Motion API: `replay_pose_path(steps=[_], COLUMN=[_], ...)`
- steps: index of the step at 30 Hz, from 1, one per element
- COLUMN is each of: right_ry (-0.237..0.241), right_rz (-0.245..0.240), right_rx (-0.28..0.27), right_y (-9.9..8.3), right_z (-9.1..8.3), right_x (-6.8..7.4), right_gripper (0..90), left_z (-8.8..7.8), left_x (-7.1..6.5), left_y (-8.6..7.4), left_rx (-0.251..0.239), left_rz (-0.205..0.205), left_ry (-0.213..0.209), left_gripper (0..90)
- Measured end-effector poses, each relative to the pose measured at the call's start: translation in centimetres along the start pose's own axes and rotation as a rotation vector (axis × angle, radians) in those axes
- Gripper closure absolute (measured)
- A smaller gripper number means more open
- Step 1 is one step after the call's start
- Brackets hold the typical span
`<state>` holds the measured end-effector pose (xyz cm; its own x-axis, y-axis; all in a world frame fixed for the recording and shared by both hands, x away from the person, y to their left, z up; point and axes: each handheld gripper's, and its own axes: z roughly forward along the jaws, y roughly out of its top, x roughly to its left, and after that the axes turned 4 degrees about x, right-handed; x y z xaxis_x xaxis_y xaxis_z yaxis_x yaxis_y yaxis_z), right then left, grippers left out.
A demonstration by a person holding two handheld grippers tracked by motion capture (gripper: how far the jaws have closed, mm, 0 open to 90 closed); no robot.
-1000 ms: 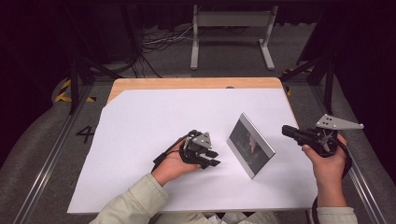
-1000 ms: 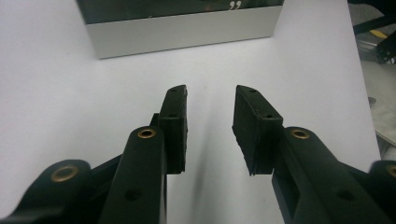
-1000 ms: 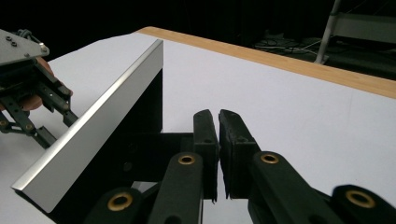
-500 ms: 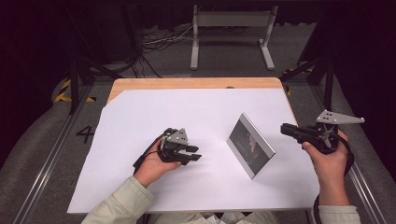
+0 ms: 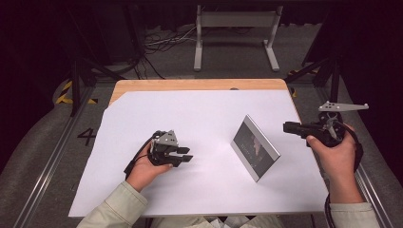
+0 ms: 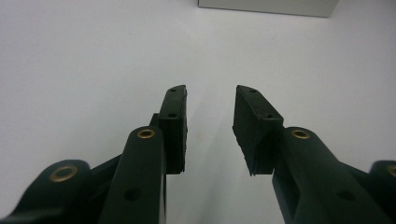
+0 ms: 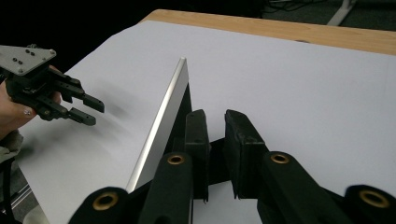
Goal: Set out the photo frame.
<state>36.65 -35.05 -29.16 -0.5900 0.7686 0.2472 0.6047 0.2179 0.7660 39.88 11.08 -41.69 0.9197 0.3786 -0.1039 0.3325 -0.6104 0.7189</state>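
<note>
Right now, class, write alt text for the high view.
A picture frame stands on a white sheet between two hand-held grippers: the left gripper, open, and the right gripper, raised beside the frame.

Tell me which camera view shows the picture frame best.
The high view: the picture frame stands whole on the white sheet, its dark picture facing the camera, between both grippers. The right gripper view shows its silver edge from behind, edge-on. The left gripper view catches just a strip of it at the top.
</note>
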Motion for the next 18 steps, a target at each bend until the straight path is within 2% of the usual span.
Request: replay_pose_path(steps=[4,7,12,18], right_ry=[-0.011,-0.001,0.007,0.018], right_rz=[0.025,0.050,0.052,0.050], right_rx=[0.023,0.038,0.072,0.100], right_y=[0.8,1.3,1.9,2.4], right_z=[-0.1,-0.1,0.2,0.9], right_x=[0.4,0.5,1.0,1.7], right_gripper=[78.6,77.5,75.8,75.6], left_z=[-0.3,-0.7,-1.0,-1.0], left_x=[0.3,0.7,1.2,1.3], left_y=[-0.1,-0.3,-0.5,-0.6], left_rx=[-0.013,-0.021,-0.043,-0.034], left_rz=[-0.038,-0.061,-0.100,-0.094], left_ry=[-0.003,0.013,0.026,0.041], left_gripper=[64.8,63.9,63.7,63.3])
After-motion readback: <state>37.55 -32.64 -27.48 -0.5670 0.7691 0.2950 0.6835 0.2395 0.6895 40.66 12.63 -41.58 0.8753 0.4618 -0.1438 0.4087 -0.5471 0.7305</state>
